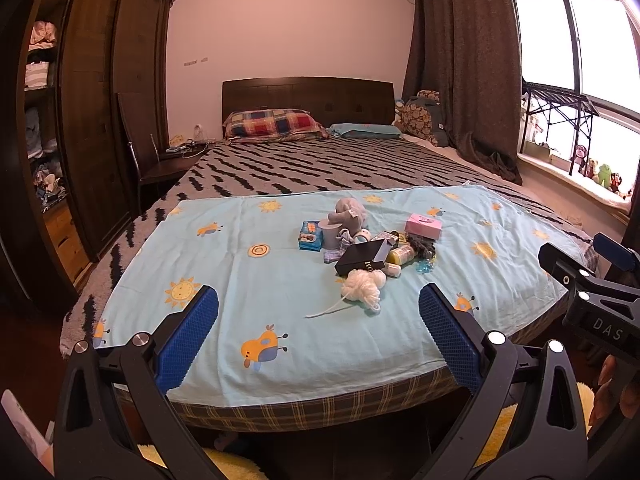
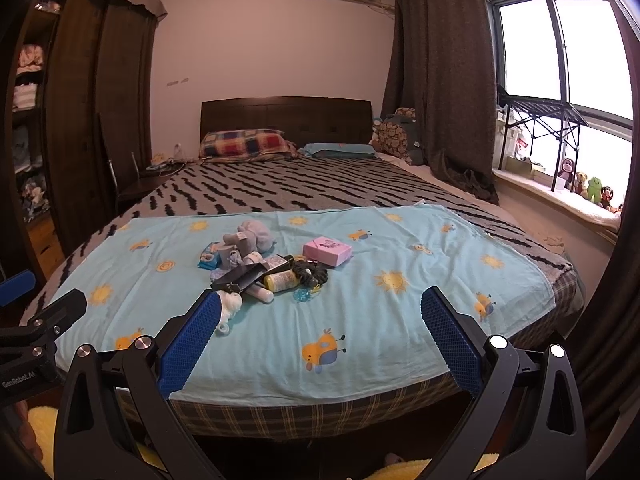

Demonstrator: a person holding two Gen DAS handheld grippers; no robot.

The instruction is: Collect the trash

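Both tongs hang short of the bed's foot, level, pointed at the headboard. Left tongs (image 1: 319, 304) spread wide, nothing between the blue pads; right tongs (image 2: 320, 306) just as wide and bare. On the light blue sheet (image 1: 224, 280) sits the trash pile: nearest, a white yarn ball (image 1: 362, 284) with a loose strand, touching a black box (image 1: 362, 262). Beside that, a yellow bottle (image 2: 282, 280). Further back, a pink box (image 1: 423, 227), lid shut, contents hidden, and a grey plush toy (image 1: 347, 212). Beyond, a plaid pillow (image 1: 272, 124).
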